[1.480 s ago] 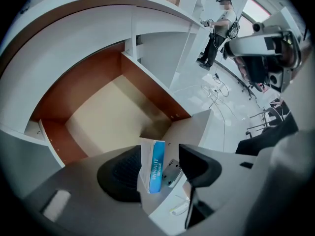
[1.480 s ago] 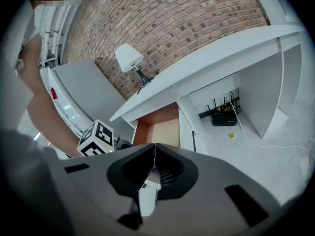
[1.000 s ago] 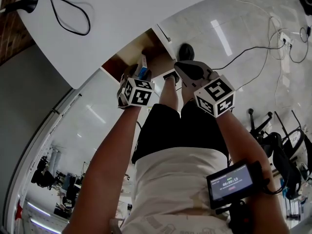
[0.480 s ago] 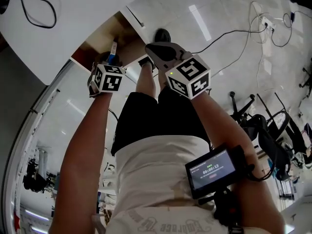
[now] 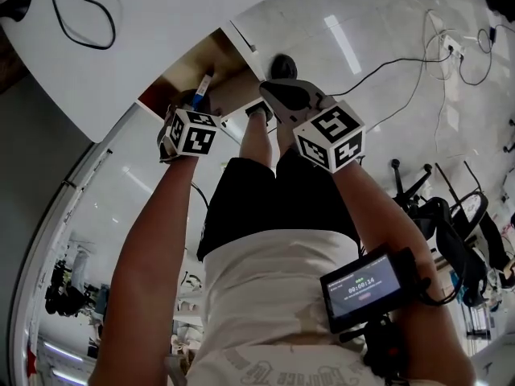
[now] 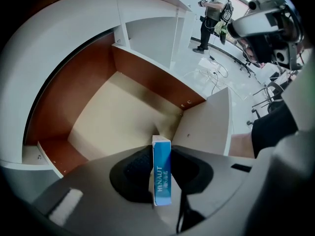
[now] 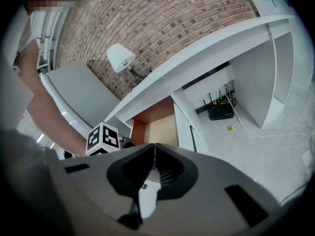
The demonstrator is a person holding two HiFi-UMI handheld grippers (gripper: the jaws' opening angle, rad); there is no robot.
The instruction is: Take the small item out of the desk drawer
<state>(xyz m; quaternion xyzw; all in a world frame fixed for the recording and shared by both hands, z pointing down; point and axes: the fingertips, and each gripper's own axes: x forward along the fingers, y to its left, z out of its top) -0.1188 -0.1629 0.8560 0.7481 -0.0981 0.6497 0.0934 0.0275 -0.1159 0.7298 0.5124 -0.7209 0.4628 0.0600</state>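
A small blue and white box (image 6: 161, 173) stands on end between the jaws of my left gripper (image 6: 161, 150), and both pads press on its flat sides. These jaws have just been closing on it. The left gripper points straight down over the open desk drawer (image 6: 118, 117), whose pale floor shows nothing else. In the head view the box (image 5: 203, 84) sticks out past my left gripper (image 5: 195, 101), over the drawer (image 5: 211, 59). My right gripper (image 5: 269, 89) hangs to the right of the drawer; its jaws (image 7: 154, 149) meet with nothing between them.
The drawer's white front panel (image 6: 209, 122) stands on its right side. The white desktop (image 5: 121, 47) carries a black cable (image 5: 80, 6). A desk lamp (image 7: 120, 57) stands by the brick wall. A router (image 7: 220, 112) and cables lie on the floor. The person's legs (image 5: 257, 143) are below the grippers.
The head camera has swung a little, so the whole picture shifts. Both grippers keep their places by the drawer, and the blue box stays at the left gripper's tip.
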